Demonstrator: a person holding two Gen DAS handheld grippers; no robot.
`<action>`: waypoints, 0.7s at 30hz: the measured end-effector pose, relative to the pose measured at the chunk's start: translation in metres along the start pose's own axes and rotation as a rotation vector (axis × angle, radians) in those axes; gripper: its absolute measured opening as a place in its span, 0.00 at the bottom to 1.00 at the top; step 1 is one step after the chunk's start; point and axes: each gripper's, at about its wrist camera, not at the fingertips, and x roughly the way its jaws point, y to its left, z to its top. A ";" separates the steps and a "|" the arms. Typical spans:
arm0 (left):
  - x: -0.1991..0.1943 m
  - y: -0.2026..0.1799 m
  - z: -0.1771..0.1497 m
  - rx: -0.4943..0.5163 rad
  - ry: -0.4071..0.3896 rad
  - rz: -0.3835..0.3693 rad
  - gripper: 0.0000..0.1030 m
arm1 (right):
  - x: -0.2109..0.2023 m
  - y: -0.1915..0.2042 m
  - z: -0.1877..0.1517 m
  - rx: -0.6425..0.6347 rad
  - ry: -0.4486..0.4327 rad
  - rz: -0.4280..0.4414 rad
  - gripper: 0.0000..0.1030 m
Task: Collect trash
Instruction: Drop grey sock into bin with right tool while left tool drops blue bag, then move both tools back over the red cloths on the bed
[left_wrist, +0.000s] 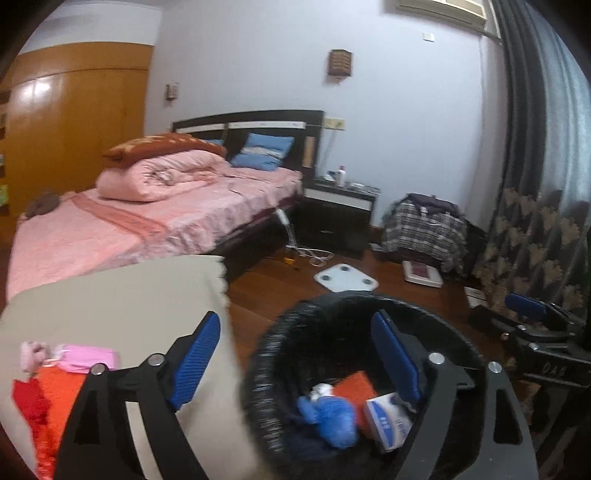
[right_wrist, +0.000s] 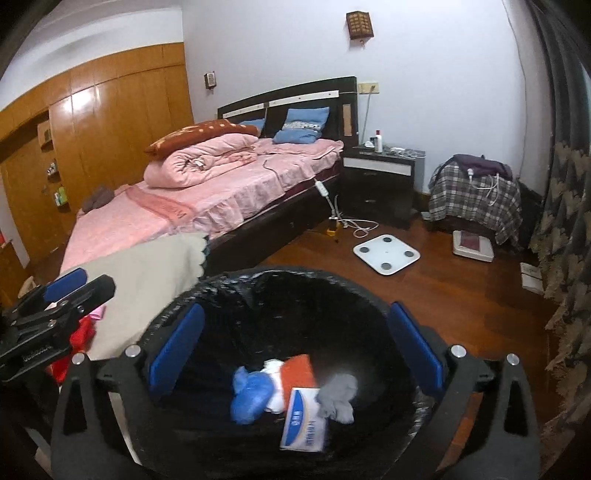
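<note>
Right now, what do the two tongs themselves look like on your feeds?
Both match. The left tongs and right tongs have black, flat, angular frames with triangular cut-outs, silver round bolts at the joints, and two blue ribbed pads on the fingers. White lettering runs along the side of the left one, too blurred to read. No cables or sleeves show.

Your left gripper (left_wrist: 295, 354) hangs with its blue pads (left_wrist: 194, 363) spread wide, nothing between them. Your right gripper (right_wrist: 295, 354) sits just beside it, fingers equally wide apart and empty.

Black claw (right_wrist: 295, 350) frames, ribbed blue pads (right_wrist: 176, 349), silver screws (right_wrist: 132, 350).
</note>
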 end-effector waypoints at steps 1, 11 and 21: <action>-0.005 0.007 -0.002 -0.006 -0.001 0.019 0.82 | 0.001 0.008 -0.001 -0.006 0.002 0.013 0.94; -0.050 0.091 -0.028 -0.062 0.011 0.246 0.83 | 0.024 0.102 -0.007 -0.094 0.061 0.181 0.94; -0.091 0.167 -0.062 -0.144 0.032 0.430 0.84 | 0.039 0.184 -0.017 -0.186 0.090 0.288 0.94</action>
